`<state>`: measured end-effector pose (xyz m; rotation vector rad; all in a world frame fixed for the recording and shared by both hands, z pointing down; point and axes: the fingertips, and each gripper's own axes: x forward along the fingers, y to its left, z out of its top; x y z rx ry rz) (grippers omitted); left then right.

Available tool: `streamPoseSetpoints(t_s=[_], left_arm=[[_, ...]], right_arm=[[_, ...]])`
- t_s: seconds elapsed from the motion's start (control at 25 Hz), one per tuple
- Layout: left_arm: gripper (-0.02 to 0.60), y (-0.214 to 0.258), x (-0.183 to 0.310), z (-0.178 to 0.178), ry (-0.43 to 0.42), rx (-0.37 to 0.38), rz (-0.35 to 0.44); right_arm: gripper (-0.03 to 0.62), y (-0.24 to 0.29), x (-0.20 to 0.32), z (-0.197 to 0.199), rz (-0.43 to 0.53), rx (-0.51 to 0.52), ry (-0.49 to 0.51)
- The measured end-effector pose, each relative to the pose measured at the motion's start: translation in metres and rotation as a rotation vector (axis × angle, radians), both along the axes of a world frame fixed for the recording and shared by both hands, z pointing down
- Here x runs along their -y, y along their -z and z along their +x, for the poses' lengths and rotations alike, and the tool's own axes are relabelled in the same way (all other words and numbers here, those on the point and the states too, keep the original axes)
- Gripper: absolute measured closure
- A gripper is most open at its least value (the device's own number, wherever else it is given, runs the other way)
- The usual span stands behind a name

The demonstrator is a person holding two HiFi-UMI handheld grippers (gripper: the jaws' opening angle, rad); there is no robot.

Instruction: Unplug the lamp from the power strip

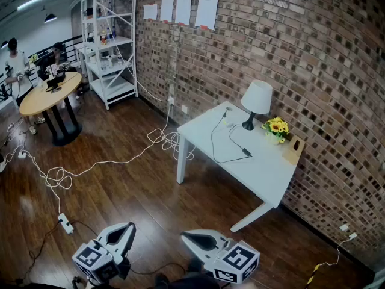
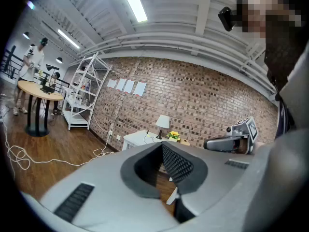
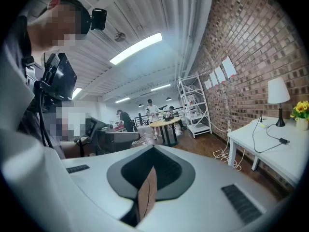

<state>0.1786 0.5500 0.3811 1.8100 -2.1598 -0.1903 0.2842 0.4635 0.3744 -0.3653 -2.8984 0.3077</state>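
Note:
The lamp (image 1: 257, 99), with a white shade and a black foot, stands at the back of a white table (image 1: 267, 173) by the brick wall. Its black cord (image 1: 219, 155) loops over the tabletop to a small white power strip (image 1: 226, 118) near the table's far corner. Both grippers are low in the head view, far from the table and over the wooden floor. My left gripper (image 1: 127, 227) (image 2: 162, 146) is shut with nothing in it. My right gripper (image 1: 184, 235) (image 3: 153, 152) also has its jaws together and empty. The lamp (image 3: 278, 92) (image 2: 163, 122) shows small in both gripper views.
Yellow flowers (image 1: 276, 127) and a wooden block (image 1: 294, 149) sit beside the lamp. White cables (image 1: 60, 176) and a floor power strip (image 1: 65, 223) trail over the floor at left. A round wooden table (image 1: 49, 93) with people and a white shelf (image 1: 111, 47) stand far left.

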Motion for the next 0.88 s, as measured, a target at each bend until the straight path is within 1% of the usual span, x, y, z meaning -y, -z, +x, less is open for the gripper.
streamPoseSetpoints(t_s=[0.16, 0.48, 0.6, 0.76, 0.88], left_arm=[[0.568, 0.002, 0.04, 0.01, -0.005, 0.002, -0.007], [0.568, 0.0, 0.126, 0.023, -0.001, 0.023, -0.046], [0.568, 0.001, 0.146, 0.026, 0.015, 0.045, -0.074], [0.568, 0.003, 0.169, 0.028, 0.024, 0.048, -0.093], [0.568, 0.002, 0.182, 0.032, 0.025, 0.059, -0.102]], right_arm=[[0.6, -0.004, 0.035, 0.004, 0.005, -0.022, 0.028], [0.6, -0.014, 0.113, 0.013, 0.002, -0.027, 0.069], [0.6, -0.014, 0.132, 0.013, -0.002, -0.023, 0.085], [0.6, -0.016, 0.148, 0.009, -0.005, -0.026, 0.119], [0.601, -0.014, 0.157, 0.007, -0.056, -0.015, 0.138]])
